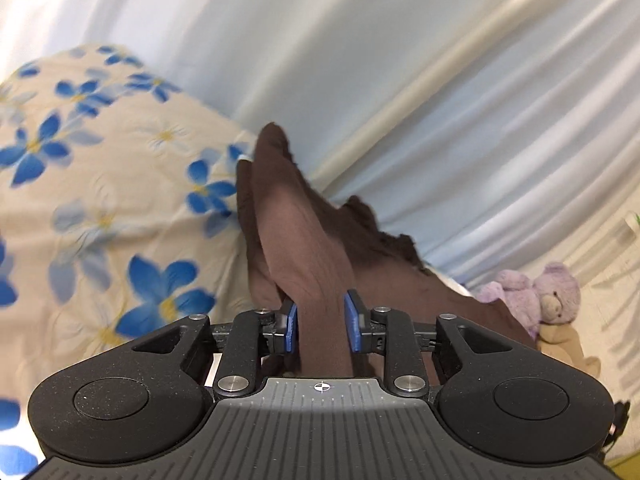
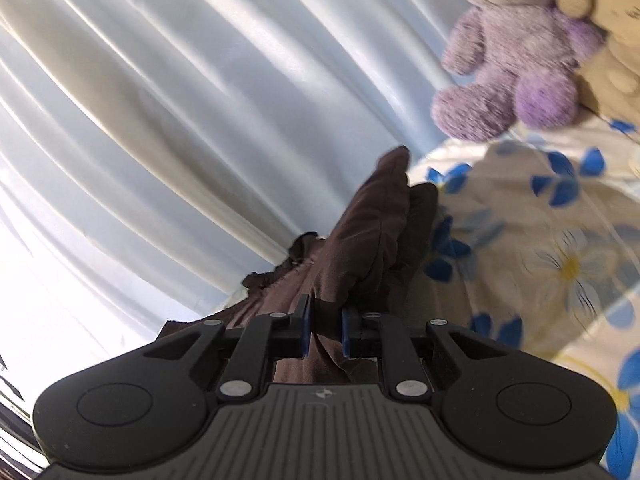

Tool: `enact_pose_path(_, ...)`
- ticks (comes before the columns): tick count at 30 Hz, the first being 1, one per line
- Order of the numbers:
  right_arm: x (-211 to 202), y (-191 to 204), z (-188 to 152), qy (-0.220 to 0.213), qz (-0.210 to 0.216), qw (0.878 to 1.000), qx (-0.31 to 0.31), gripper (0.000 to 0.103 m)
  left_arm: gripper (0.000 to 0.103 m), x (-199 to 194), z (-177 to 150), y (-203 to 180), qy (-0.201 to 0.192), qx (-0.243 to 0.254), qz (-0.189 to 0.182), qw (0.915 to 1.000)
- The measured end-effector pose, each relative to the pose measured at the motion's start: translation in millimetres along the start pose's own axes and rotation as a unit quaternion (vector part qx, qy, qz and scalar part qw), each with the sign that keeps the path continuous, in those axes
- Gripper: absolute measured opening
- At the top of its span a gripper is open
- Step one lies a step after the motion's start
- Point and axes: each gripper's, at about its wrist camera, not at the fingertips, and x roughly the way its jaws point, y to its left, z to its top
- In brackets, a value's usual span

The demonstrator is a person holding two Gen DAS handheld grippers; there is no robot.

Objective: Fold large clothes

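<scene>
A: How far along is the fold?
B: Early, I'd judge. The left gripper (image 1: pixel 321 328) and right gripper (image 2: pixel 325 330) each pinch the brown garment (image 1: pixel 304 240), raised above the floral bedsheet (image 1: pixel 120 184). Folded layers? Possibly none; motion blur hides much.

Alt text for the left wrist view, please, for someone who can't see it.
The left gripper is shut on a bunched fold of brown garment, which rises past its blue pads. Behind are a cream bedspread with blue flowers, pale curtains, and a purple teddy bear at right.
</scene>
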Motion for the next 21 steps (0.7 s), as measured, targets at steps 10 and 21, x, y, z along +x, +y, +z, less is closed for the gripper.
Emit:
enact_pose_path(10,-16.8,14.2,-22.5,-0.079,-0.231,0.963,-0.110,0.045,0.081,1.5,3.7,-32.4,-0.070,0.094,0.155,0.9809)
enact_pose_path(21,183.1,127.8,-45.3,0.003,-0.110,0.969,-0.219,0.002,0.095,197.4,-18.8,-152.3,0.004,0.136,0.097,0.9859)
